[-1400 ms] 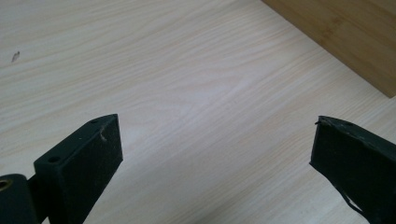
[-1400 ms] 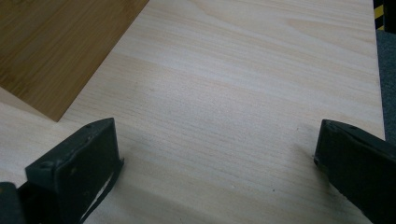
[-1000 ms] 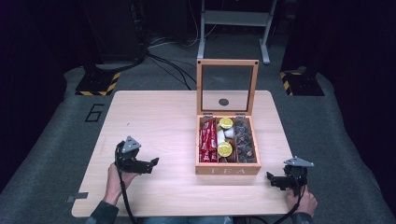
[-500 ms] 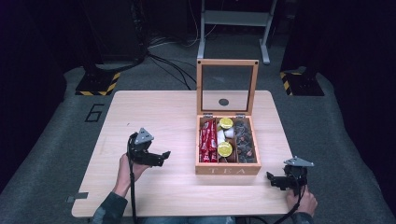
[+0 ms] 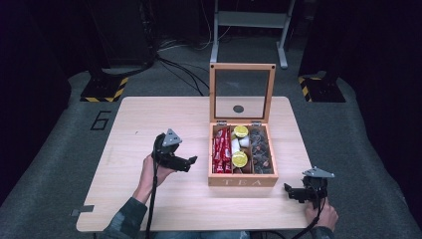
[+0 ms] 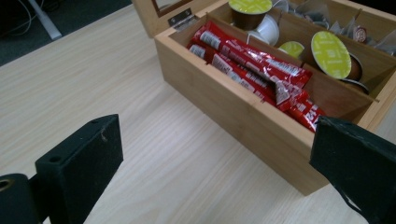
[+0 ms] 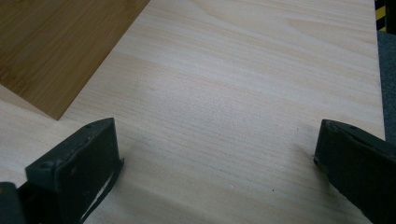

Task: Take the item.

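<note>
A wooden tea box (image 5: 242,181) marked TEA stands at the table's middle right with its glass lid (image 5: 242,93) raised upright. Its left compartment holds red sachets (image 5: 221,151) (image 6: 254,65). The middle one holds yellow-lidded capsules (image 5: 239,159) (image 6: 330,54) and a white pot (image 5: 244,142). The right one holds dark wrapped pieces (image 5: 261,152). My left gripper (image 5: 190,162) (image 6: 219,163) is open a short way left of the box, pointing at its left wall. My right gripper (image 5: 290,191) (image 7: 217,158) is open and low over the wood near the front right corner, beside the box's corner (image 7: 56,46).
The light wooden table (image 5: 159,114) has bare room at its left and back. Black cables (image 5: 152,204) trail from both grippers toward the person. On the grey floor behind stand a metal stand (image 5: 249,30) and striped hazard markers (image 5: 107,89).
My left gripper has travelled right and slightly forward, from the table's left part to just beside the tea box. The right gripper has stayed in place.
</note>
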Demonstrator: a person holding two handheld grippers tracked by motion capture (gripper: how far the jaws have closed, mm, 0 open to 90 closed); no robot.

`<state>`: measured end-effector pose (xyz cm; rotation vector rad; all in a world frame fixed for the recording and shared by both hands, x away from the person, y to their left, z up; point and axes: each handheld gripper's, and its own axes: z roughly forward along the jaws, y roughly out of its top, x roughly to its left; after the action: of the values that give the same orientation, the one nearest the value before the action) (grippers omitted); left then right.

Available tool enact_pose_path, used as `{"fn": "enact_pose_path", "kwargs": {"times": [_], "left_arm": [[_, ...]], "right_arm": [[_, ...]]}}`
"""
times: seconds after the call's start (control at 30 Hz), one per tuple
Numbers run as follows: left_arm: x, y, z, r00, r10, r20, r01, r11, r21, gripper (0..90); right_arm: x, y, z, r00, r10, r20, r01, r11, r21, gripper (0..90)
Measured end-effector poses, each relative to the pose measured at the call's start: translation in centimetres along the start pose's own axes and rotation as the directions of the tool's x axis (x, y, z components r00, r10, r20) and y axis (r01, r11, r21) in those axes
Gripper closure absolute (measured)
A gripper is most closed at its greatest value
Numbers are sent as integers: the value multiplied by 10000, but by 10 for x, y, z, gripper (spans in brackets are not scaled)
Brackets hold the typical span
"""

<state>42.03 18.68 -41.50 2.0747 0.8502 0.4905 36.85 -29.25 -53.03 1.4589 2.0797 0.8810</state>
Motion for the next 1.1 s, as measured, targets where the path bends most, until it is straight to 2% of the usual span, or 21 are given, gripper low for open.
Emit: {"fn": "enact_pose_path", "kwargs": {"times": [0.03, 0.13, 0.23, 0.27, 0.33, 0.4, 0.63, 0.67, 0.93, 1.1], "left_arm": [[-3, 5, 3, 9999, 79, 135, -79, 10000, 28, 21], [-7, 10, 7, 9996, 258, 133, -258, 9997, -3, 18], [-13, 16, 14, 9983, 468, 342, -472, 9988, 125, 33], [-17, 21, 19, 9970, 640, 439, -649, 9977, 188, 37], [-19, 23, 21, 9964, 645, 549, -657, 9976, 203, 37], [-22, 29, 25, 9940, 881, 649, -902, 9955, 287, 40], [-38, 44, 41, 9874, 1357, 813, -1382, 9901, 254, 35], [-42, 48, 46, 9843, 1499, 931, -1532, 9878, 290, 35], [-53, 59, 62, 9806, 1620, 1106, -1651, 9861, 192, 29], [-63, 67, 73, 9727, 1824, 1437, -1882, 9817, 279, 41]], "right_arm": [[0, 0, 0, 10000, 0, -5, 0, 10000, -9, 0], [0, 0, 0, 10000, 0, 0, 0, 10000, 8, 0], [0, 0, 0, 10000, 0, -4, 0, 10000, -5, 0], [0, 0, 0, 10000, -4, -4, 4, 10000, 4, 0], [0, 0, 0, 10000, -4, -8, 4, 10000, -10, 0], [0, 0, 0, 10000, -5, -8, 5, 10000, 0, 0], [0, 0, 0, 10000, -6, -9, 6, 10000, -15, 0], [0, 0, 0, 10000, -5, -11, 5, 10000, -18, 0], [0, 0, 0, 10000, -7, -7, 7, 10000, -18, 0], [0, 0, 0, 10000, -7, -11, 7, 10000, -17, 0]]}}
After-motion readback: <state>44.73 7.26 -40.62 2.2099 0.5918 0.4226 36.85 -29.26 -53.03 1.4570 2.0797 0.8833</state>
